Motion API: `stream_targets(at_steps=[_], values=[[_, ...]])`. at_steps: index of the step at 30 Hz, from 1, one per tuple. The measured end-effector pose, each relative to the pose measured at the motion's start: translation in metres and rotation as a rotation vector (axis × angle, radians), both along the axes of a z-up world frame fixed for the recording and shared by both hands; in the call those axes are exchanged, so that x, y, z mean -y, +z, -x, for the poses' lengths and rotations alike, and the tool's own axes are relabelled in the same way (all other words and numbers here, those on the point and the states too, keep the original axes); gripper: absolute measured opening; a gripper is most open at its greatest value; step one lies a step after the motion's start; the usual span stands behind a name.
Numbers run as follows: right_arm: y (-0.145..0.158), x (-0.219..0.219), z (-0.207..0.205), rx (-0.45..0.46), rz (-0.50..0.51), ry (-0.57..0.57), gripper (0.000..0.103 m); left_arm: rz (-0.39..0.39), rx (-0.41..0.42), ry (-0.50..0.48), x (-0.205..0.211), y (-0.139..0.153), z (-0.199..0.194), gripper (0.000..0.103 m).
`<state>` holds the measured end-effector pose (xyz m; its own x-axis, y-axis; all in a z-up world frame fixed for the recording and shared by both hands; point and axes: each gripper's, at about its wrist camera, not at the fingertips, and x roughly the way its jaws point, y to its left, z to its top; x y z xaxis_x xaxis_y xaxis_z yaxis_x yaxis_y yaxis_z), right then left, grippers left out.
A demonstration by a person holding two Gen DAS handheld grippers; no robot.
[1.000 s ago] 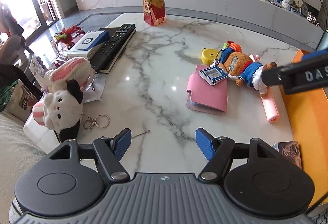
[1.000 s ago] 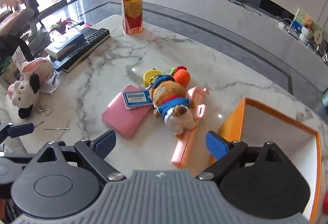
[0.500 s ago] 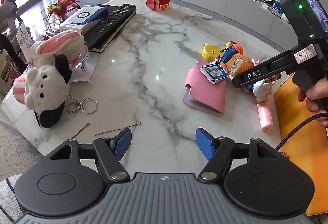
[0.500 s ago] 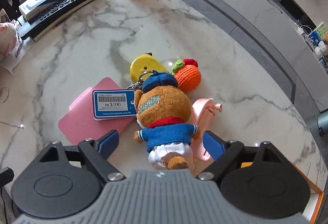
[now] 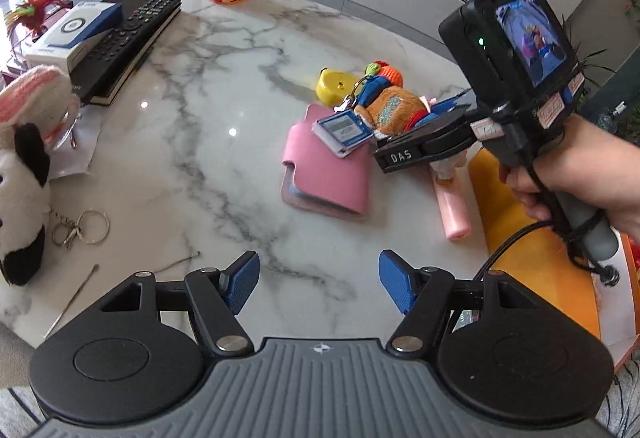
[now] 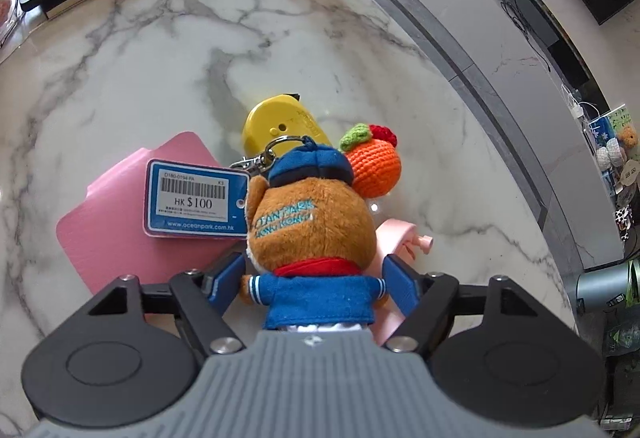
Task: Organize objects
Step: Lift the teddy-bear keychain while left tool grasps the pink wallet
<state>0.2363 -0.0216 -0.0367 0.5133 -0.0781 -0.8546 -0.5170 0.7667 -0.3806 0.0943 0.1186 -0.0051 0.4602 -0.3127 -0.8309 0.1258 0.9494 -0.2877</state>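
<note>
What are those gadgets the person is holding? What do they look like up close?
Each tool is a black plastic device with a ribbed grey body, two round black discs and two hinged black arms tipped with blue ribbed pads. Seen from the left tool, the right tool carries a small lit screen, a green light, handwritten labels, a white "DAS" marking, a grey handle and a black cable. No sleeve shows.

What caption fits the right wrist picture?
Right gripper closing around a plush bear on the marble table.

Both wrist views steeply down; share plush bear (image 5: 394, 105) (right closer).
</note>
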Motion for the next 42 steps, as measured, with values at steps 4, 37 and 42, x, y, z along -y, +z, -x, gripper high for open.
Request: stream_targets(at_steps=[4,37,42], values=[[0.017,0.014,0.005,0.03,-0.088,-0.048,0.062,-0.015,0.026,-0.039,0.012,0.008,-0.012,0.08],[0.095,0.194,0.198,0.174,-0.949,-0.331,0.064,-0.415,0.079,-0.099,0.101,-0.056,-0.093,0.093],[0.087,0.198,0.197,0.15,-0.978,-0.345,0.065,-0.411,0.099,-0.074,0.099,-0.058,-0.092,0.092]])
